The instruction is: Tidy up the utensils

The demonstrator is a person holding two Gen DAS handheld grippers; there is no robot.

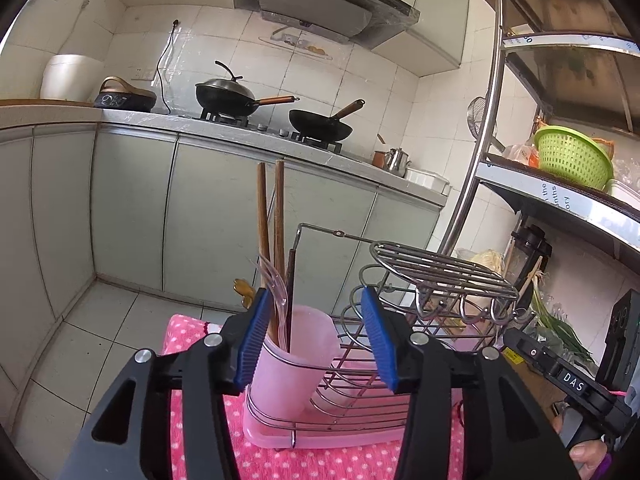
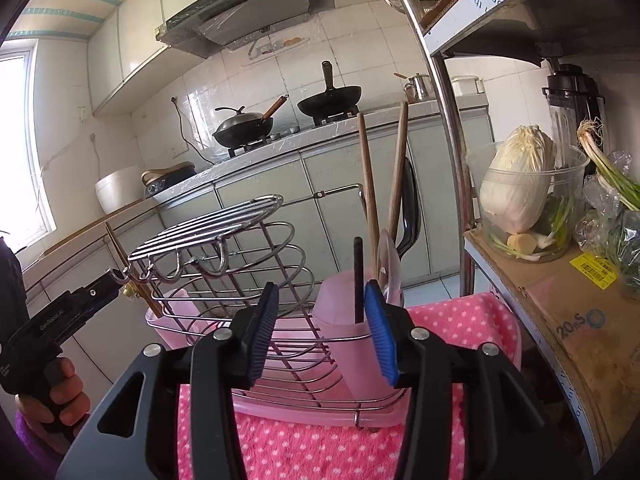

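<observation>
A pink cup point(image 1: 292, 364) stands in the left corner of a wire dish rack point(image 1: 420, 276) on a pink tray point(image 1: 320, 438). Two wooden handles point(image 1: 279, 236), a clear plastic utensil point(image 1: 276, 284) and a dark stick point(image 1: 290, 288) stand upright in the cup. My left gripper point(image 1: 316, 340) is open just before the cup, touching nothing. In the right wrist view, the same cup point(image 2: 352, 348) holds the dark stick point(image 2: 359, 280), wooden handles point(image 2: 398, 176) and a black ladle point(image 2: 412, 208). My right gripper point(image 2: 322, 334) is open in front of the rack point(image 2: 224, 220), empty. A second pink cup point(image 2: 176, 320) holds a thin stick point(image 2: 128, 268).
The tray sits on a pink polka-dot cloth point(image 2: 320, 452). To the right, a metal shelf post point(image 2: 452, 140) and a shelf with a cabbage point(image 2: 516, 176) in a clear tub and a cardboard box point(image 2: 568, 312). Behind, a counter with two woks point(image 1: 320, 124).
</observation>
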